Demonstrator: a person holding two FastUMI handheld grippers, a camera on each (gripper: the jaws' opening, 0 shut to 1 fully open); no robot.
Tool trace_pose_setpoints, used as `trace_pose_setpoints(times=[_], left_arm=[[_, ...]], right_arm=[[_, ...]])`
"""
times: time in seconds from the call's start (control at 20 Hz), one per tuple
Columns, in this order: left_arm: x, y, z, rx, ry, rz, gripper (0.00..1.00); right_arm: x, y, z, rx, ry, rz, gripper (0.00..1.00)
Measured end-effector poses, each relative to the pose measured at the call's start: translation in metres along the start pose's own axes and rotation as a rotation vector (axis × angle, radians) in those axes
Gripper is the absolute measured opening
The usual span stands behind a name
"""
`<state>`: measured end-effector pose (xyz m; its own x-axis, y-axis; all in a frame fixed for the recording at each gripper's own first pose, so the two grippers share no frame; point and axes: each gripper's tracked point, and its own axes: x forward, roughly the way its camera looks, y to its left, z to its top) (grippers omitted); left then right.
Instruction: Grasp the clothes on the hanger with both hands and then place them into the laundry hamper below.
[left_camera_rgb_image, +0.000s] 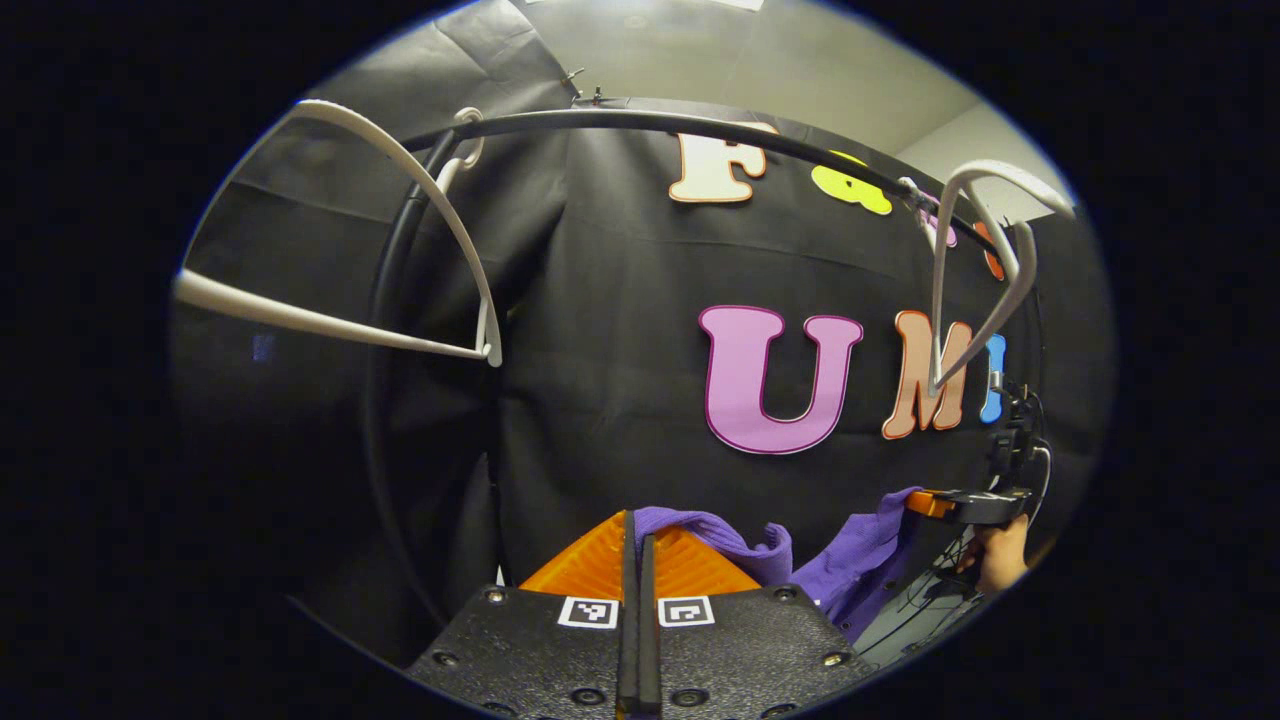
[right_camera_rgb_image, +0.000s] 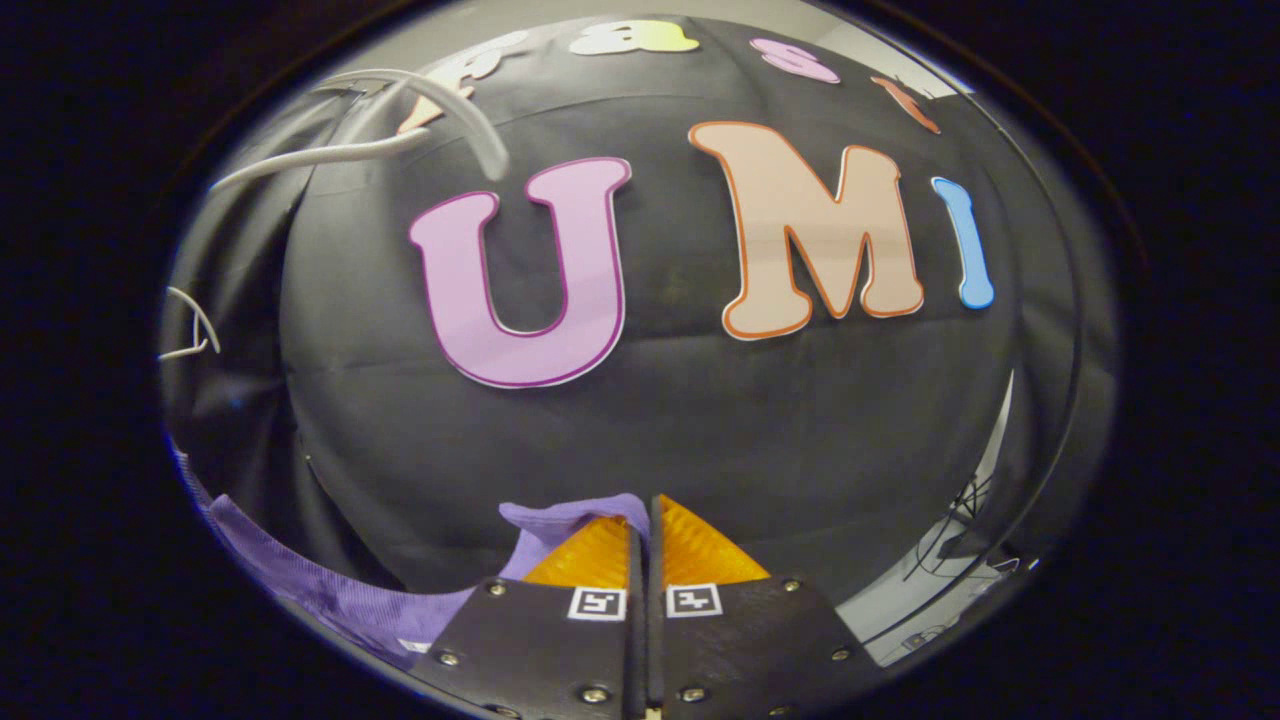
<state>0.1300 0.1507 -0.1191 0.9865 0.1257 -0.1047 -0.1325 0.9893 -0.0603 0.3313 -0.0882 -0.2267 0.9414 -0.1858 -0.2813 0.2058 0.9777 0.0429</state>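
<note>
A purple garment hangs stretched between my two grippers, off the hangers. In the left gripper view my left gripper is shut on one end of the cloth, which bunches just right of its tips. Farther right in the same view, the right gripper, held by a hand, pinches the other end. In the right gripper view my right gripper is shut on the purple garment, which trails down and left along the lower edge. Two bare white hangers hang on the black rail.
The black cloth wall stands close ahead of both grippers. The rail's black upright curves down at the left. White hangers show overhead at the upper left in the right gripper view. Cables and a pale floor strip lie at the lower right.
</note>
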Motion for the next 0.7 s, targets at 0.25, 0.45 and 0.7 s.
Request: trace_pose_setpoints(times=[0.25,0.45,0.7], left_arm=[[-0.021,-0.007,0.005,0.016,-0.051,0.009,0.00],[-0.045,-0.035,0.014,0.030,-0.090,-0.019,0.00],[-0.074,-0.076,0.028,0.032,-0.105,-0.074,0.00]], right_arm=[[-0.069,0.020,0.005,-0.035,-0.047,0.030,0.01],[-0.128,0.042,0.019,-0.038,-0.095,0.084,0.00],[-0.200,0.044,0.047,-0.026,-0.191,0.113,0.00]])
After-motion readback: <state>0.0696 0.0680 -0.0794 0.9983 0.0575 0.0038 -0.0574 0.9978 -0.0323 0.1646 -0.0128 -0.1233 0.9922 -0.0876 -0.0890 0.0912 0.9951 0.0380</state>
